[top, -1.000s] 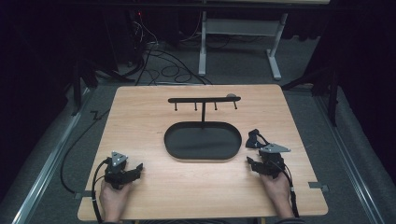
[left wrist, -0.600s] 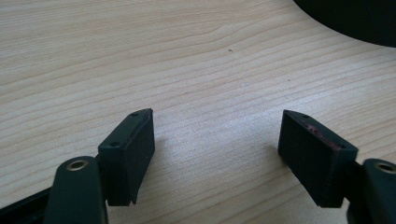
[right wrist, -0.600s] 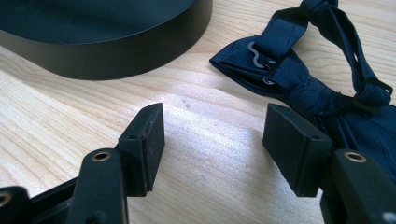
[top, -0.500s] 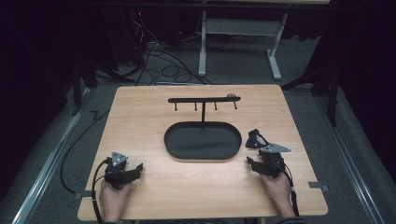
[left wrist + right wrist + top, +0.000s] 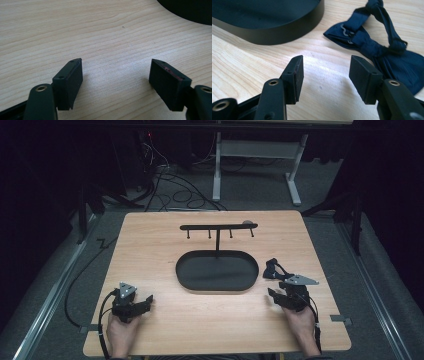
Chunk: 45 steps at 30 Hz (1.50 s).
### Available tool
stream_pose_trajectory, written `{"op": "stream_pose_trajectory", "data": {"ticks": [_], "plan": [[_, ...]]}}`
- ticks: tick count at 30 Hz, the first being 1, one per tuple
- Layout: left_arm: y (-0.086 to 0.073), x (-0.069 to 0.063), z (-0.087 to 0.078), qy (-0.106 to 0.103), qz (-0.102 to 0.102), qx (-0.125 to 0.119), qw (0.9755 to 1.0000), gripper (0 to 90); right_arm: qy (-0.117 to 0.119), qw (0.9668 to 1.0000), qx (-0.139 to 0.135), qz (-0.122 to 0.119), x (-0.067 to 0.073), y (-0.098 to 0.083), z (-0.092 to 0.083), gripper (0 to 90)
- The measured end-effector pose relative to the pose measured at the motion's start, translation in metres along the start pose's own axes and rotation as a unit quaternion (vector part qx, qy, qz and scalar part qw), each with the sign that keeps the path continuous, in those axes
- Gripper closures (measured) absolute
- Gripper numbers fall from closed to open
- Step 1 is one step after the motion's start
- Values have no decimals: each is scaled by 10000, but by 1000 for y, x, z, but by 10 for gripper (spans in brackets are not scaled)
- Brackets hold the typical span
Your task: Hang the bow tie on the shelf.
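Observation:
A dark blue bow tie [image 5: 273, 269] [image 5: 382, 47] lies on the wooden table, just right of a black oval tray [image 5: 217, 270] [image 5: 267, 20]. From the tray's far edge rises a black stand with a hook bar [image 5: 218, 226]. My right gripper [image 5: 276, 296] [image 5: 325, 77] rests low over the table just short of the bow tie, open, with nothing between its jaws. At the front left, my left gripper [image 5: 144, 301] [image 5: 116, 80] is also open over bare wood, with the tray's edge [image 5: 190, 12] far ahead to its right.
The wooden table [image 5: 150, 250] has bare room on its left half and along the front. Beyond its far edge are floor cables [image 5: 170, 185] and a white desk frame [image 5: 250, 165]. Metal rails [image 5: 55, 295] run on the floor at both sides.

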<state>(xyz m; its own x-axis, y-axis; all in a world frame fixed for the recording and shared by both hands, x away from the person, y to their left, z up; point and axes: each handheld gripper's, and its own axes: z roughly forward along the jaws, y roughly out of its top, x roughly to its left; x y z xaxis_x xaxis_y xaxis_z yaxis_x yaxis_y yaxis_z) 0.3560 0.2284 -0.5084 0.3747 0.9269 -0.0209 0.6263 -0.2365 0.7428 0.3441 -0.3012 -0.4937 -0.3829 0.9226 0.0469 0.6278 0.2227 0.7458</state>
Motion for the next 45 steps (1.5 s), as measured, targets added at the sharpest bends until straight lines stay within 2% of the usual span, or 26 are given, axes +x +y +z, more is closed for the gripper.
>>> {"op": "stream_pose_trajectory", "data": {"ticks": [5, 12, 19, 22, 26, 38, 45], "plan": [[0, 0, 0, -2, -2, 5, 10000, 277, 5, 10000, 51, 68, -2, -4, -3, 489], [0, 0, 0, 0, -3, 6, 10000, 278, -30, 9998, -61, 161, -3, -9, -15, 505], [0, 1, 0, -10, -6, 12, 10000, 278, -81, 9997, -91, 223, -4, -12, -19, 520], [0, 0, 0, -10, -6, 12, 10000, 278, -164, 9996, -164, 191, -6, -13, -23, 539], [0, 0, 0, -10, -4, 13, 10000, 278, -230, 9992, -196, 276, -9, -13, -27, 553], [0, 0, 0, 12, -4, 5, 10000, 279, -221, 9984, -301, 415, -24, -9, -31, 589], [0, 0, 0, 11, -6, 5, 10000, 279, -228, 9977, -399, 497, -31, 1, -31, 616]]}}
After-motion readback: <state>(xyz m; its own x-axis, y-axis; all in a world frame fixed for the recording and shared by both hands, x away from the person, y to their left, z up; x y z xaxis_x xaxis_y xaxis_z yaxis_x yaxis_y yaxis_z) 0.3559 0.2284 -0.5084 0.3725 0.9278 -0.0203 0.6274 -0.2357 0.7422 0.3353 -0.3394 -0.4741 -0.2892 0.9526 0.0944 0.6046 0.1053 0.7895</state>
